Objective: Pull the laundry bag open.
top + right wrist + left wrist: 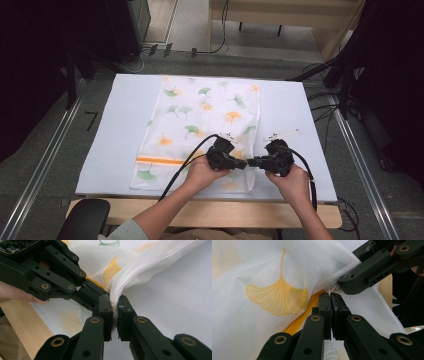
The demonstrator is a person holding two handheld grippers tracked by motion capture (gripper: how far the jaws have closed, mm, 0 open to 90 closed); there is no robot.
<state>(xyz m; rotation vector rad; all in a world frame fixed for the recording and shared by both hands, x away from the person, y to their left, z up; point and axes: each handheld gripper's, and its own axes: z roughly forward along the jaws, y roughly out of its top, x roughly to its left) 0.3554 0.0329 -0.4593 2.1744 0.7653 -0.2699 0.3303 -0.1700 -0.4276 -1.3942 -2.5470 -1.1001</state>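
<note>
Over white table (125, 130), both tongs (248, 162) pinch mesh bag (200, 115).

A laboratory or test room fitted out for recording, not a home. A desk (125, 125) with a plain white top on a pale wooden frame stands on grey carpet (60, 165), flanked by two metal rails (45, 165) running along the floor. Black drapes (35, 55) close off both sides, and dark stands (345, 90) rise next to them. Loose cables (320, 107) trail across the floor, and several plugs (167, 50) lie beyond the far edge. Further pale wooden furniture (280, 12) stands behind. A black chair (85, 220) sits at the near edge.
</note>
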